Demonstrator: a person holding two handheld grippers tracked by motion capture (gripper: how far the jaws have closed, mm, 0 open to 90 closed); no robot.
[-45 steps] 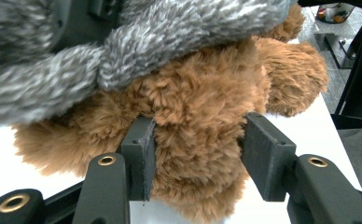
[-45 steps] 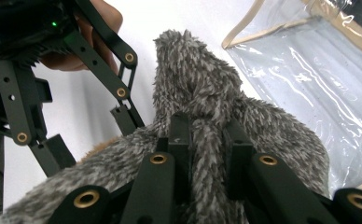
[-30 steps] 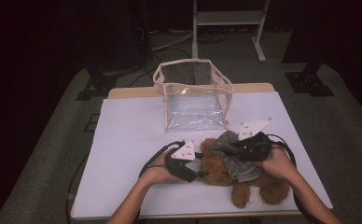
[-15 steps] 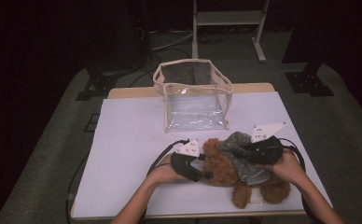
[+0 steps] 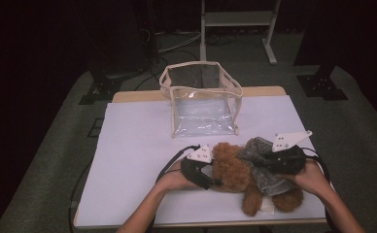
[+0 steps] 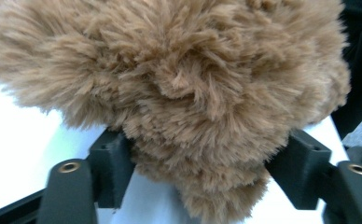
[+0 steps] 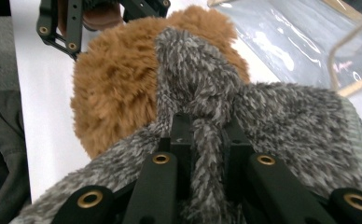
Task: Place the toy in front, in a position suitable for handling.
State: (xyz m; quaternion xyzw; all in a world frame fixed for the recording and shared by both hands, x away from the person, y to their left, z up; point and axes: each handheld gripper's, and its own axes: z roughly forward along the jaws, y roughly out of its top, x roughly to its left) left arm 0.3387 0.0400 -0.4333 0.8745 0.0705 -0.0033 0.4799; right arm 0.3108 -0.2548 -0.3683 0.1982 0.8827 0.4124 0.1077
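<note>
A brown plush teddy bear lies near the table's front edge, partly wrapped in a grey knitted garment. My left gripper comes in from the left. Its jaws stand on either side of the bear's furry head and touch the fur. They have just been opening a little, with the head still between them. My right gripper is shut on a pinched fold of the grey garment over the bear's body. The fold is squeezed thin between its jaws.
A clear plastic pouch with beige trim stands open at the back middle of the table, just beyond the bear. White paper covers the table. The floor around it is dark, and a metal stand is behind.
My right gripper has moved right and toward the person, pulling the grey garment along. The bear has shifted slightly right. The left hand has hardly moved.
</note>
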